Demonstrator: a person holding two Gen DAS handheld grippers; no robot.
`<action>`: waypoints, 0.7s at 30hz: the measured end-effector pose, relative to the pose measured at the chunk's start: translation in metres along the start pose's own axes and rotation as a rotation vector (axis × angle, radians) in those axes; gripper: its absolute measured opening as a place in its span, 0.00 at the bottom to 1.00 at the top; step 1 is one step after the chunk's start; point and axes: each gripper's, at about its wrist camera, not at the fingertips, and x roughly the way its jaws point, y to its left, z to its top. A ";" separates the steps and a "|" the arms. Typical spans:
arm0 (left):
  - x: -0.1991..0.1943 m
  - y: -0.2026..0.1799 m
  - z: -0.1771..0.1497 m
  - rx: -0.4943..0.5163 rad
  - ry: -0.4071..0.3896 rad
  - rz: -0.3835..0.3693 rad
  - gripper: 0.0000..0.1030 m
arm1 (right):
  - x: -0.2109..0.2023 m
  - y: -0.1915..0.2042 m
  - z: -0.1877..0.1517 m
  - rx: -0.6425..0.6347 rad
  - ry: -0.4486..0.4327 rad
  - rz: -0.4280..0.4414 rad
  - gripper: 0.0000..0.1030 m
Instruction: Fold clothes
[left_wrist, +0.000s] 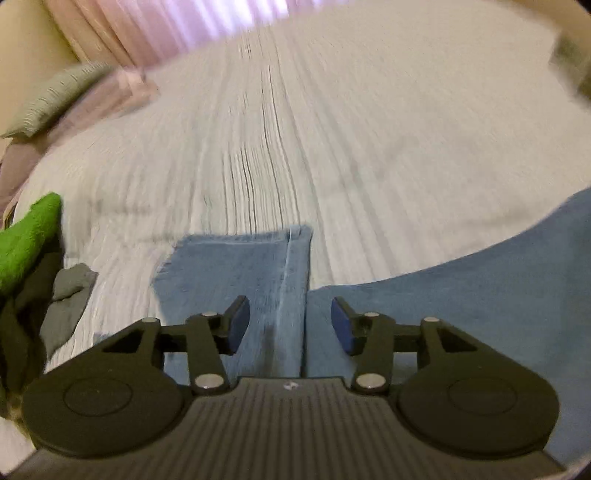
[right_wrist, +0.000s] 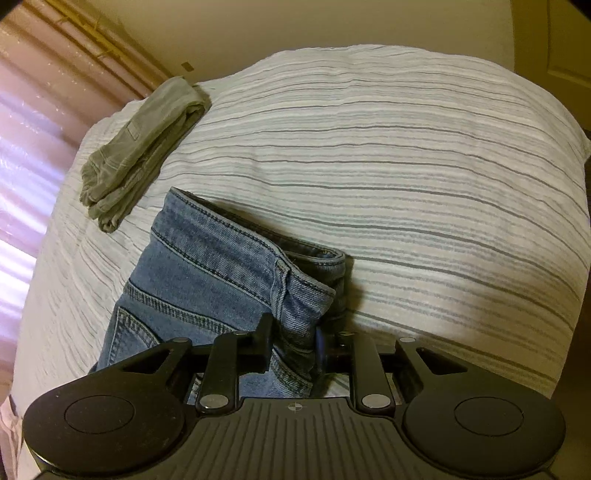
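Observation:
Blue jeans (right_wrist: 207, 266) lie on the striped bedcover (right_wrist: 406, 166), waistband toward the far side, back pocket facing up. My right gripper (right_wrist: 293, 345) is shut on a bunched fold of denim at the waistband's right end, and the cloth fills the narrow gap between its fingers. In the left wrist view the jeans' leg end (left_wrist: 236, 266) lies flat with a frayed hem, and more denim spreads off to the right. My left gripper (left_wrist: 291, 325) hovers just above that leg, open, with nothing pinched between its blue pads (left_wrist: 240, 321). This view is blurred.
A folded grey pair of trousers (right_wrist: 144, 147) rests at the bed's far left corner. A green cloth (left_wrist: 26, 240) and dark grey garments (left_wrist: 70, 295) are heaped at the left edge. Pillows (left_wrist: 55, 96) and a pink curtain (left_wrist: 166, 26) lie beyond.

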 end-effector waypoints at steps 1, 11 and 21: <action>0.018 -0.004 0.008 0.021 0.025 0.009 0.43 | 0.000 0.000 0.000 -0.002 0.002 -0.002 0.20; 0.002 0.088 -0.032 -0.383 -0.123 0.043 0.04 | 0.003 0.007 -0.002 -0.014 -0.001 -0.039 0.20; -0.023 0.214 -0.200 -1.285 -0.081 -0.051 0.09 | 0.009 0.008 -0.001 0.010 0.005 -0.058 0.20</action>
